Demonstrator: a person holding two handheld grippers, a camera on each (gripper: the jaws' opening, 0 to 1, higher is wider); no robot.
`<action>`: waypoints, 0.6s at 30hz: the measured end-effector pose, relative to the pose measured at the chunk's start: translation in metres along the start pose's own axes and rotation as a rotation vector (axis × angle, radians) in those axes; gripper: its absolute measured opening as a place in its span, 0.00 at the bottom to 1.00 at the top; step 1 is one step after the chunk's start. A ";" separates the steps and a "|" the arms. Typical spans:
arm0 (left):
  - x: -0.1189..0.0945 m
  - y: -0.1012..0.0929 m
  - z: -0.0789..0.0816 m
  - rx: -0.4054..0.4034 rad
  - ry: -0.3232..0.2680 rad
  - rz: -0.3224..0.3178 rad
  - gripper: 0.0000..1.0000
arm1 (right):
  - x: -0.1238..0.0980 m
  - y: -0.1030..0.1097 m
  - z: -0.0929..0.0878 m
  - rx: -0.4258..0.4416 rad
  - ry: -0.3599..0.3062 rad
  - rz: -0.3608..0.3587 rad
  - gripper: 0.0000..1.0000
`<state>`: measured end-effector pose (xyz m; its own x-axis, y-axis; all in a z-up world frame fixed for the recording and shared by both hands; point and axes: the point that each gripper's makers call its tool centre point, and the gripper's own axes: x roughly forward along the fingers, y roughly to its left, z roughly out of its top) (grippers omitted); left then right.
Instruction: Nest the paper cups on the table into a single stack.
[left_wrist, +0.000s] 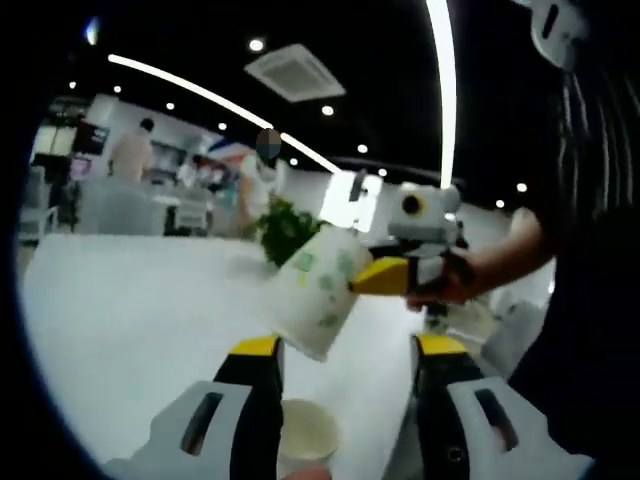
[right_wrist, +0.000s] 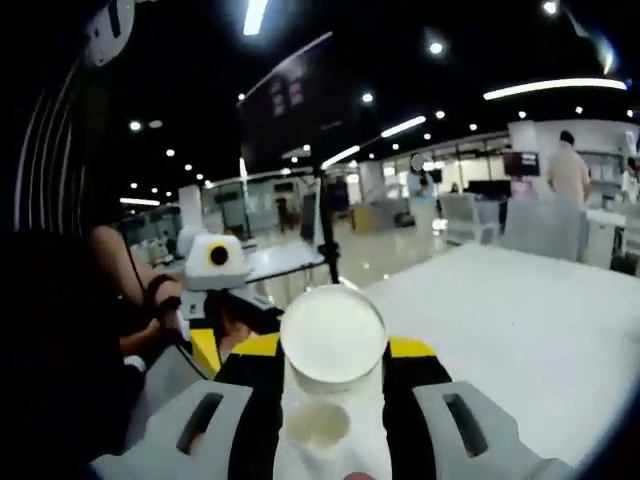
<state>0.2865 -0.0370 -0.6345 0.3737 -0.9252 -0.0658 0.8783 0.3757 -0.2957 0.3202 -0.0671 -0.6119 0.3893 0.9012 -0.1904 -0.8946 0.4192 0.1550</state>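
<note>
Left gripper view: printed paper cup (left_wrist: 318, 290) hangs tilted in mid-air, clamped near its rim by the right gripper (left_wrist: 385, 275), which comes in from the right w/ a person's hand behind it. Left gripper (left_wrist: 345, 355) has its jaws apart w/ a plain cup (left_wrist: 305, 432) sitting between them low in frame, mouth open toward the camera; can't tell if the jaws touch its wall or just stand beside it. White worktop (left_wrist: 130, 320) lies under both.

Right gripper view: right gripper (right_wrist: 333, 365) jaws are closed on a cup (right_wrist: 333, 345), its round white base facing away from the camera. Left gripper (right_wrist: 215, 300) is just beside, at left.

Risks, judged: the raised cup is tilted, so if brought down off-axis its base could catch the lower cup's rim and buckle it or knock it over. A rim-side pinch is thin hold, so the cup could rotate or slip. Lower cup may scoot if not steadied.

Count: 2 cups, 2 grippers, 1 worktop.
</note>
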 end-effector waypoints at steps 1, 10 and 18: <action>0.000 0.001 0.001 -0.008 -0.005 -0.001 0.46 | -0.001 0.000 0.000 0.006 -0.002 0.003 0.35; -0.001 0.005 0.008 -0.037 -0.041 -0.004 0.36 | -0.005 -0.002 -0.005 0.079 -0.021 0.016 0.35; -0.004 0.012 0.011 -0.048 -0.041 0.002 0.31 | -0.007 0.001 -0.009 0.089 -0.023 0.022 0.35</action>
<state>0.2987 -0.0287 -0.6276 0.3878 -0.9213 -0.0275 0.8627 0.3733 -0.3411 0.3143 -0.0736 -0.6186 0.3758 0.9121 -0.1642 -0.8803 0.4067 0.2442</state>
